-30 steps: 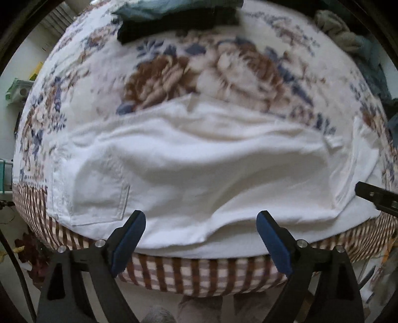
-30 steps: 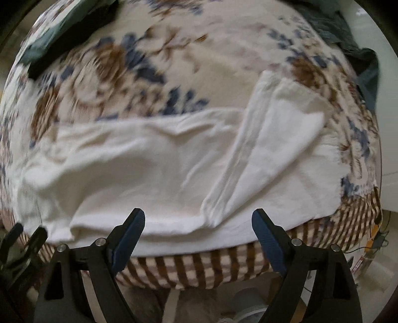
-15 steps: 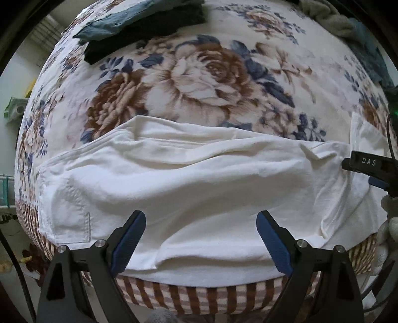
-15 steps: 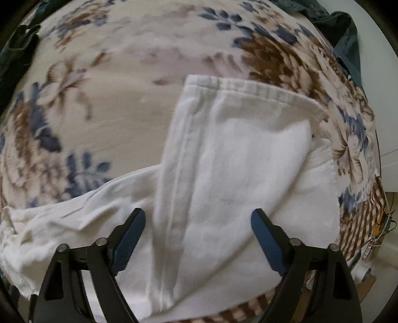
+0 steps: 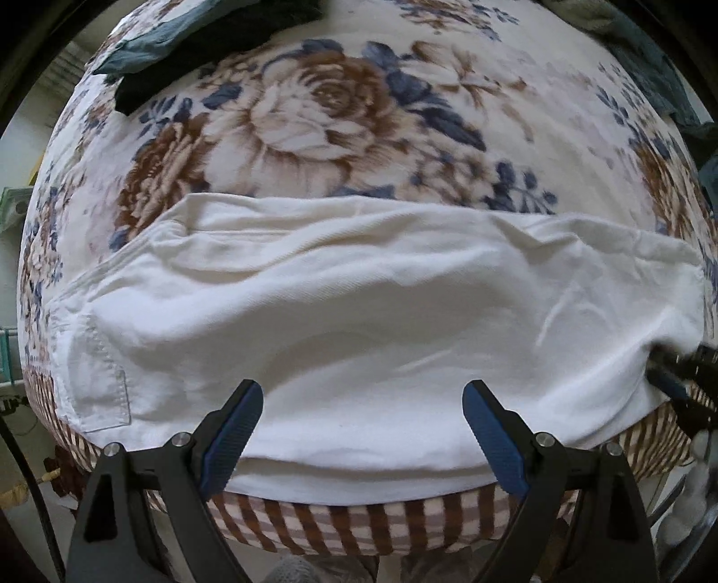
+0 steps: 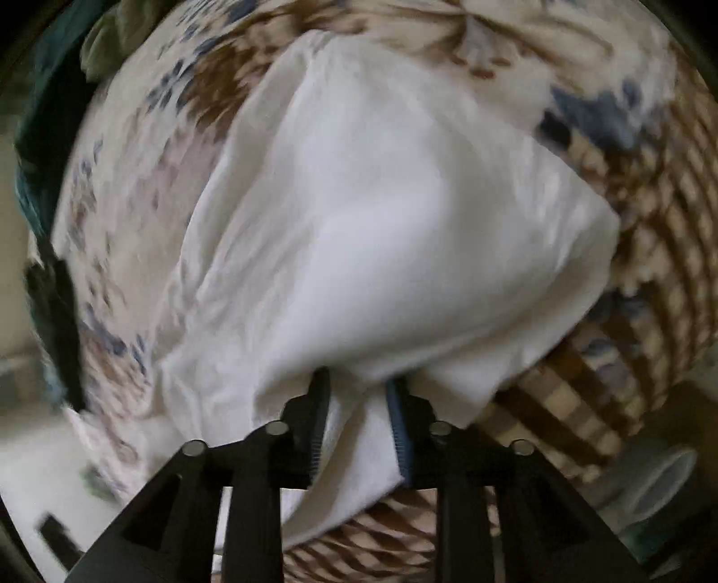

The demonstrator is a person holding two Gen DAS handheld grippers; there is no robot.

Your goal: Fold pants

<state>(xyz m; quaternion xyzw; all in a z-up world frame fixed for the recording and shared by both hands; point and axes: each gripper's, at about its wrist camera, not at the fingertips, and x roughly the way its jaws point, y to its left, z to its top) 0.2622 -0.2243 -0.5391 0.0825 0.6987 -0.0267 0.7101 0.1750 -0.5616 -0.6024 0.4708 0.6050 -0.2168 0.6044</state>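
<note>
My left claw (image 5: 362, 432) hangs wide open above the near edge of the white pants (image 5: 359, 314), its blue-padded fingers (image 5: 231, 432) spread well apart with nothing between them. From this camera I see the pants laid lengthwise across the near part of the floral blanket (image 5: 323, 112), running from left to right. A back pocket (image 5: 101, 381) shows at the near left, and the cloth lies in soft folds and wrinkles over the blanket's brown checked border (image 5: 359, 524). At the far left of the bed sit some dark folded clothes (image 5: 197, 40), well apart from the pants. More dark clothing (image 5: 646, 58) is heaped at the far right.

At the right edge of that view, only a dark blurred sliver of my right claw (image 5: 673, 376) shows, touching the end of the pants; how it stands cannot be told from there. My right camera settles it: my right claw (image 6: 359, 421) is closed on a bunch of white fabric, the cloth pinched between its fingers (image 6: 397, 430) and hanging down beneath them. That picture is motion-blurred. It shows the pants' right end (image 6: 381, 224) bulging up in front of me. The checked border (image 6: 628, 314) curves past on the right.
</note>
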